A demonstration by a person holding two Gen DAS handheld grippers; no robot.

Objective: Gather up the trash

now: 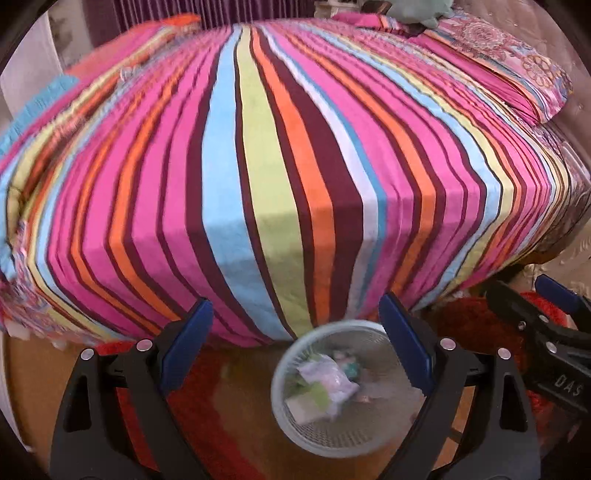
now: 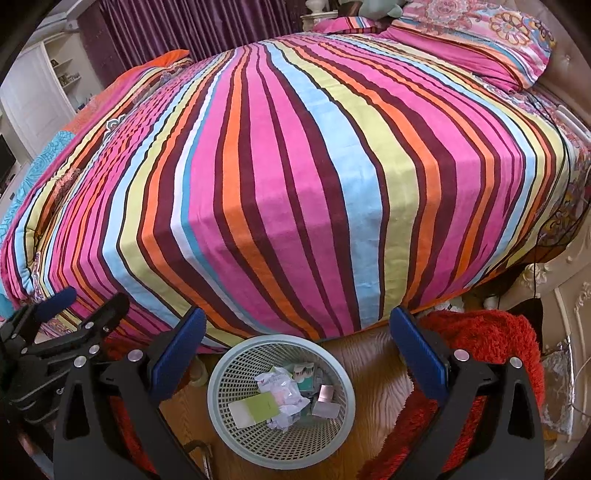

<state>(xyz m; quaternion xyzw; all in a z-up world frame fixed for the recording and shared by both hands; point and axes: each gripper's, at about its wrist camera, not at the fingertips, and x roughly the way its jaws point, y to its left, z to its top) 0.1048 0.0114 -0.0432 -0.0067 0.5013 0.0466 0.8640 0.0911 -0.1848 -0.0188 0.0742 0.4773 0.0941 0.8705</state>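
Both tongs hang wide apart above the floor at the foot of a bed, with nothing between their blue pads. Left tongs (image 1: 295,343) frame a grey mesh waste basket (image 1: 295,439) from above, and the right tongs (image 2: 299,354) frame the same basket (image 2: 221,387) in the other view; each pair also shows at the edge of the other's picture, so the two sit side by side.

Collected trash (image 2: 282,400) lies in the bottom of the basket: crumpled white paper, a flat green-and-white card, a small grey packet and a few other scraps. In the left wrist view the same heap (image 1: 328,384) is blurred.

That basket stands on a wooden floor (image 2: 373,373), just beside the hanging edge of the striped bedspread (image 2: 295,166), whose bands of pink, orange, light blue, pale green and dark maroon run the length of the bed and drop over its side. A shaggy red rug (image 2: 487,343) lies to the right of the basket. Patterned pillows (image 2: 480,40) rest at the far right end of the bed. Beyond the bed hang dark purple curtains (image 2: 184,29), and a white cabinet with open shelves (image 2: 48,81) stands at the far left.
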